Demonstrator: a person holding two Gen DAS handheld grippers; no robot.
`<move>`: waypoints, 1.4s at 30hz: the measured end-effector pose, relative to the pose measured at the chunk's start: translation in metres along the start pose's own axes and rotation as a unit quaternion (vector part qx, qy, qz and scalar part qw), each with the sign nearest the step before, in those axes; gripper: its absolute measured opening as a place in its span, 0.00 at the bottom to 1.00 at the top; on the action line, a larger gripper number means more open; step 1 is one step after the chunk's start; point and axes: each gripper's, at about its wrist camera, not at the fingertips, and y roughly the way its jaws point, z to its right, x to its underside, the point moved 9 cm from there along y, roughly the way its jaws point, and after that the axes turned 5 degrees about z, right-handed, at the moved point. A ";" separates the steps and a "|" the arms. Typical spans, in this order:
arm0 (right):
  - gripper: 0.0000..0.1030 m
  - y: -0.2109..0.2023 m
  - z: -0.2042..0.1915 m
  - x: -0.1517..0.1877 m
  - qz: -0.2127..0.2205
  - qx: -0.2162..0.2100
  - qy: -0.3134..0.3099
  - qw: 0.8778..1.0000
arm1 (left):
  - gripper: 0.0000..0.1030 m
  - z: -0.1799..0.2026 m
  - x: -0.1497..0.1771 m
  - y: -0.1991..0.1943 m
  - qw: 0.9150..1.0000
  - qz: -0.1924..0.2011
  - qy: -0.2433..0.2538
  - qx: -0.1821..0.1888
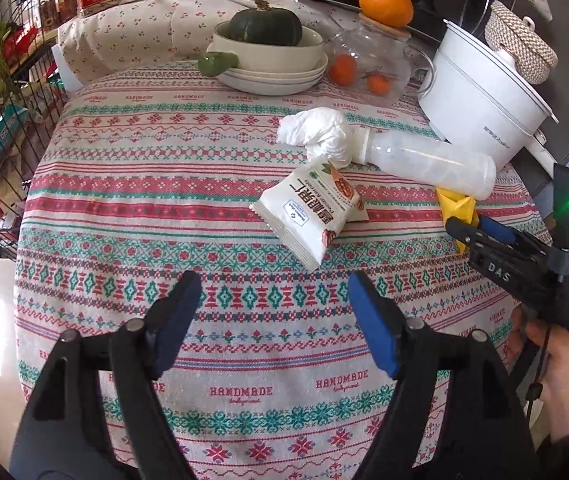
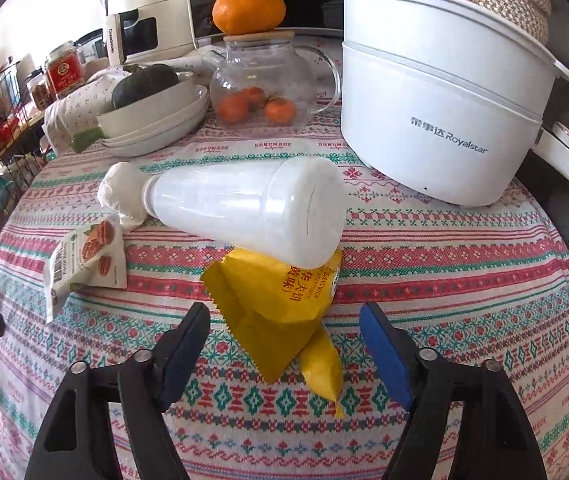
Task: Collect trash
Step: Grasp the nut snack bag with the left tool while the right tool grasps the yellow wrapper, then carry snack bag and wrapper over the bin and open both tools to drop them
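Observation:
Trash lies on the patterned tablecloth (image 1: 164, 208). A white snack packet (image 1: 308, 216) lies just ahead of my open, empty left gripper (image 1: 274, 292). Beyond it are a crumpled white tissue (image 1: 320, 136) and an empty plastic bottle (image 1: 428, 162) on its side. A yellow wrapper (image 1: 456, 204) lies partly under the bottle. In the right wrist view my right gripper (image 2: 284, 320) is open and straddles the yellow wrapper (image 2: 280, 304) without touching it; the bottle (image 2: 244, 208) rests on it, with the tissue (image 2: 120, 192) and snack packet (image 2: 84, 260) to the left.
A white electric pot (image 2: 444, 120) stands at the back right. A glass teapot (image 2: 264, 84) holding oranges, stacked dishes with a green squash (image 1: 268, 52) and a wire rack (image 1: 4, 120) off the table's left edge also stand around.

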 end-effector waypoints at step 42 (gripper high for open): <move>0.28 -0.187 0.108 0.073 -0.027 -0.059 0.040 0.997 | 0.09 0.104 0.042 -0.032 0.993 -0.053 0.078 0.066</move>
